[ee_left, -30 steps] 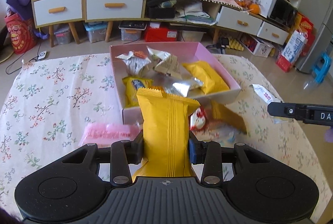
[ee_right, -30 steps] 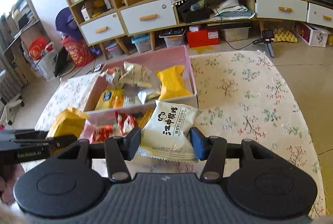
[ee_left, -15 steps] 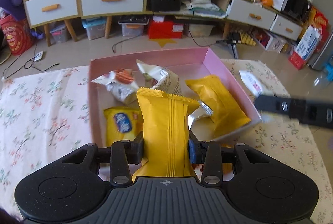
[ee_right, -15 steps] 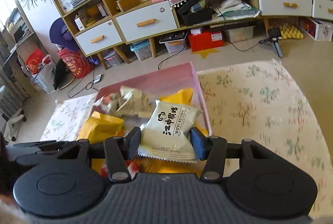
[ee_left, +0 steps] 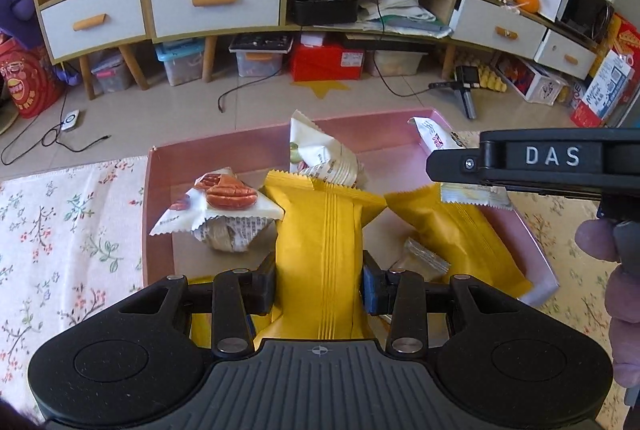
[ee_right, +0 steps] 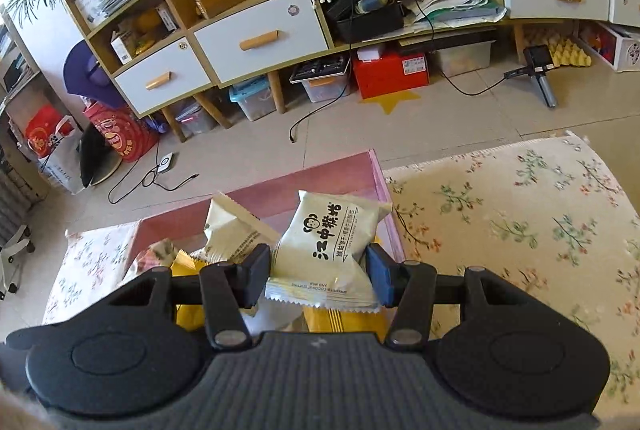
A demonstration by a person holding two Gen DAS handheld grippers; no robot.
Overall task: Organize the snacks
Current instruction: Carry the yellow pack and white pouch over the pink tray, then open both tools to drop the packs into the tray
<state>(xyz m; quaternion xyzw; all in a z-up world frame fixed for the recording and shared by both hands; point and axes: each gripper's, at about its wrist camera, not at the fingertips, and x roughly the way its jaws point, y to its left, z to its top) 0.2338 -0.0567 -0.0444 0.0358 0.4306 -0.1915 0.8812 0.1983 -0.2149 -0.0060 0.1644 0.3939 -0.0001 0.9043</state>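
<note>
My left gripper (ee_left: 319, 280) clamps a yellow packet (ee_left: 320, 242), my right gripper (ee_right: 318, 272) a white packet (ee_right: 326, 246), both above the pink box (ee_left: 158, 190). Placing step, I judge; next I lower and release.

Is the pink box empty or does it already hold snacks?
It holds snacks: inside the pink box lie a yellow packet and a pecan packet.

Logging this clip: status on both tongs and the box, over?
Left tongs shut on yellow packet. Right tongs shut on white packet. Both above pink box. Nothing blocking.

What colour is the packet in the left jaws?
Plain yellow packet, vertically ribbed; clearest in the left wrist view.
</note>
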